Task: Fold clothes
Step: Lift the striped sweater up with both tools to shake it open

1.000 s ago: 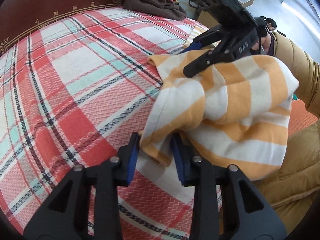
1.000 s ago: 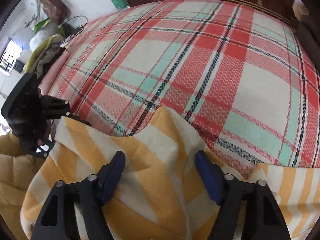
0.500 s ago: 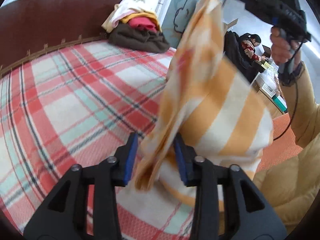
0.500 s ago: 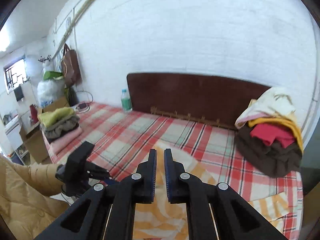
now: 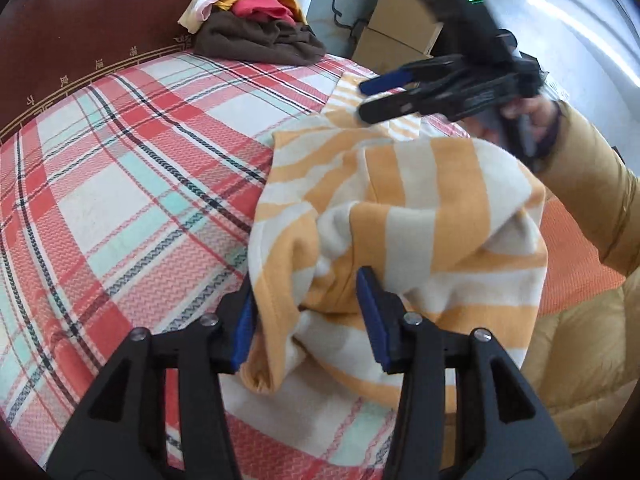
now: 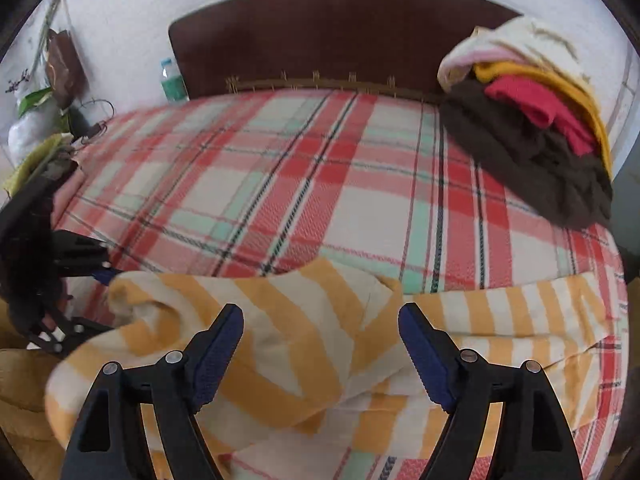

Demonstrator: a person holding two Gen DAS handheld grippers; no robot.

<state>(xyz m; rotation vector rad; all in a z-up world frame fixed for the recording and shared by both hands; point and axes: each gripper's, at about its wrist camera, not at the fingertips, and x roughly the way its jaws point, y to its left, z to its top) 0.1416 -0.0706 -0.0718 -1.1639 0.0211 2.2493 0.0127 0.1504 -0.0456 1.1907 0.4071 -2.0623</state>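
The right gripper point(image 6: 320, 344), pinched shut before, is opening above the striped garment point(image 6: 280, 320); the left gripper point(image 5: 308, 316) grips its fold; only the right view shows the bottle point(image 6: 173, 80).

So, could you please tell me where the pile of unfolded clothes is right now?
The pile of clothes sits at the far right corner of the bed in the right wrist view, against the dark headboard, well beyond the striped garment.

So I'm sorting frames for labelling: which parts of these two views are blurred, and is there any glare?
Left wrist view: the right gripper is motion-smeared, the striped cloth fairly sharp, and a ceiling light glares at the top right. Right wrist view: the clothes pile and headboard look soft, with fisheye bending at the edges.
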